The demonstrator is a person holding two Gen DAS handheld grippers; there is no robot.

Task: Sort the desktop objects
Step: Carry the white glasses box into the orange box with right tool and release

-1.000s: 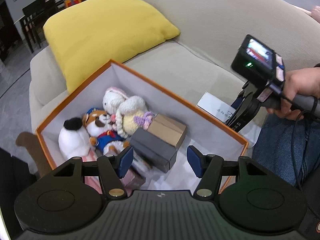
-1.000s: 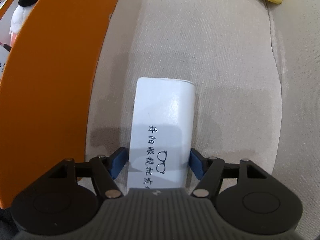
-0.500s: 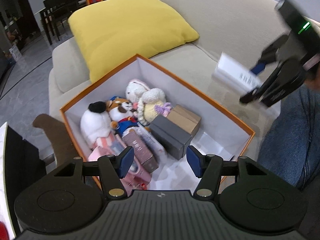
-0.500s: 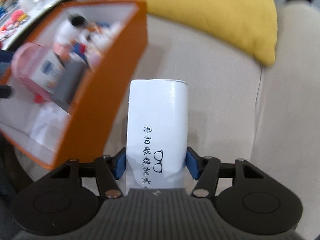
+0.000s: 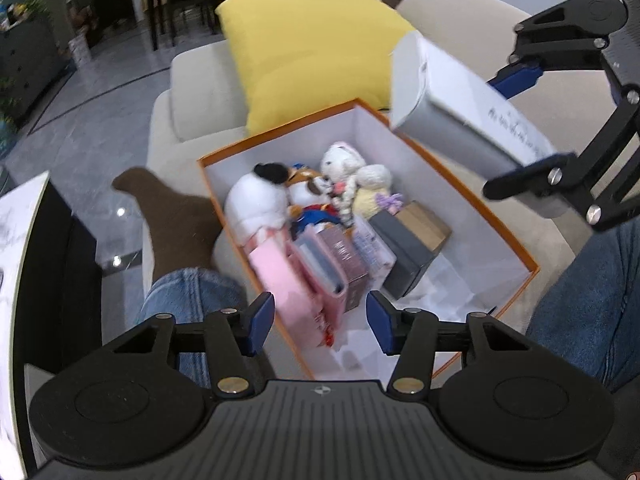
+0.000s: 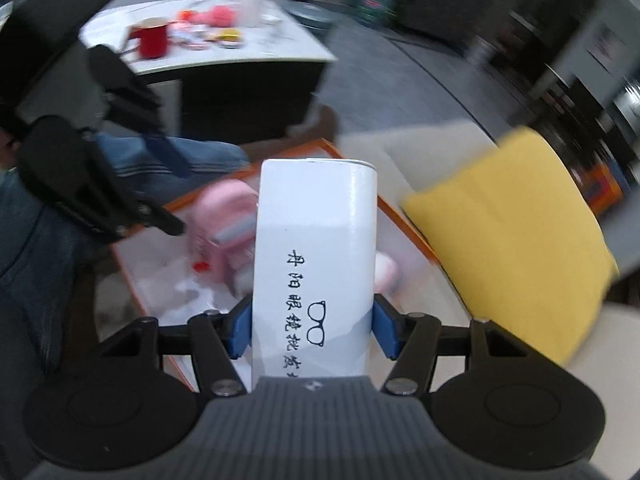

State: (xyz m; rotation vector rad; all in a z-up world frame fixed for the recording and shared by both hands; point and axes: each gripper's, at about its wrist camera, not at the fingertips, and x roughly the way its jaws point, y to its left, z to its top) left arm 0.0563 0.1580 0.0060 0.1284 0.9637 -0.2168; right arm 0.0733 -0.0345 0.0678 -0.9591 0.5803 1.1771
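Note:
My right gripper is shut on a white glasses box with black print and holds it in the air above the orange storage box. In the left wrist view the white box hangs over the far right corner of the orange box, clamped by the right gripper. The orange box holds plush toys, pink items and grey and brown boxes. My left gripper is open and empty above the box's near edge.
A yellow cushion lies on the beige sofa behind the box. The person's jeans-clad legs flank the box. A white-topped table with a red mug and small items stands beyond.
My right gripper has lifted the white glasses box off the sofa seat and swung it left over the orange box. My left gripper has drawn back and stays open.

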